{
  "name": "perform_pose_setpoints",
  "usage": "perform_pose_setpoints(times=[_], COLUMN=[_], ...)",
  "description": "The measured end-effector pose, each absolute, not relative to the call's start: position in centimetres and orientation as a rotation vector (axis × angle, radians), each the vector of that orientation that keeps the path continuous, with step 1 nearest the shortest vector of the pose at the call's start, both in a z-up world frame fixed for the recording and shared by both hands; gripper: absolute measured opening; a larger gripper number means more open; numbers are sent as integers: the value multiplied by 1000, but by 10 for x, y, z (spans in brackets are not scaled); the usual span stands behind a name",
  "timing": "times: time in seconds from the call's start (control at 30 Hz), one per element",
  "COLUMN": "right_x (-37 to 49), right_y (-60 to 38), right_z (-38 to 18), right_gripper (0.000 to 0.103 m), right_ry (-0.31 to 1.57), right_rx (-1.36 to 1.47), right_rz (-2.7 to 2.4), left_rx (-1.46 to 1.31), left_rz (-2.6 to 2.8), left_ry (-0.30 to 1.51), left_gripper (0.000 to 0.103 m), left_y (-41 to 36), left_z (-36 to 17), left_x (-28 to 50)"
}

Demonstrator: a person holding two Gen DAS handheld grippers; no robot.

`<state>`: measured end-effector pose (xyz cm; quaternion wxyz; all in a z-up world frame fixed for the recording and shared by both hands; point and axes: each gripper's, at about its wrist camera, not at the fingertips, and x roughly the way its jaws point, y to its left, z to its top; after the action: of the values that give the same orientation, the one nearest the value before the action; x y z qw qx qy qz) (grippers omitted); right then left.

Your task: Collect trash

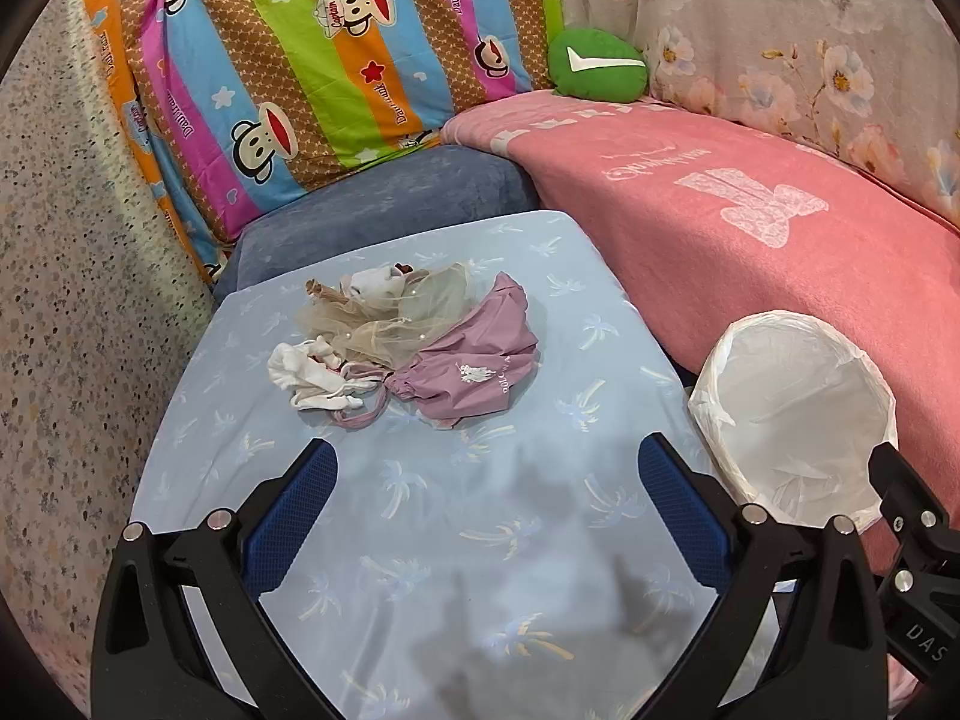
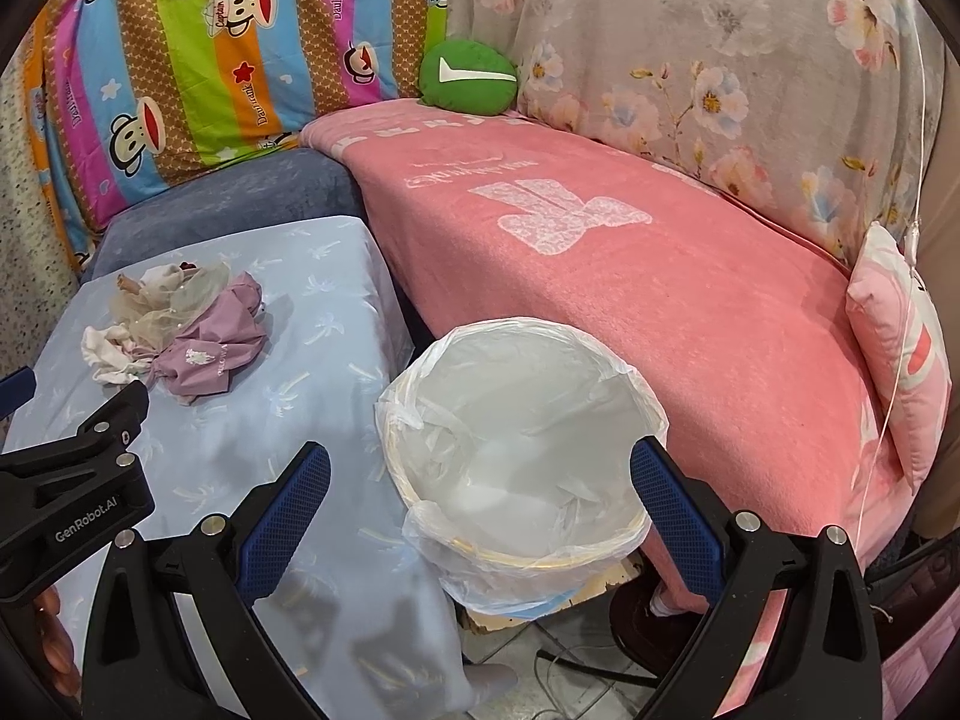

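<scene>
A heap of trash [image 1: 414,336], made up of a mauve drawstring bag [image 1: 474,369], beige netting [image 1: 408,312] and white scraps [image 1: 312,375], lies toward the far left of the counter [image 1: 480,540]. Off the counter's right edge stands a bin [image 2: 516,444] lined with white plastic. The left tool [image 1: 486,510] hangs released above the counter; the right tool [image 2: 480,516] is spread wide over the bin.

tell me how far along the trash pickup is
Nothing looks done: the bin liner shows no trash inside. Nothing is in hand; the left hand-held gripper and right hand-held gripper are both open. Left: the whole pile on the blue cloth.
</scene>
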<state>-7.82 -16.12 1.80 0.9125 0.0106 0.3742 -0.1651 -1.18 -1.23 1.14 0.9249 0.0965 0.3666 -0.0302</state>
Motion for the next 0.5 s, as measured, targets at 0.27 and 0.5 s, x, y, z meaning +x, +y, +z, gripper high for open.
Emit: perform_pose_setpoints(times=[0.27,0.5], right_x=[-79,-79], right_y=[-162,-163], right_z=[19,19], right_gripper=[97,97], right_ry=[769,768], right_rx=[28,28], right_rz=[-341,-340], left_rx=[197,198], left_rz=[-61,-60], left_ry=[750,749], left_gripper=[96,96], left_y=[-12,-12], left_z=[12,14], left_x=[-13,-13])
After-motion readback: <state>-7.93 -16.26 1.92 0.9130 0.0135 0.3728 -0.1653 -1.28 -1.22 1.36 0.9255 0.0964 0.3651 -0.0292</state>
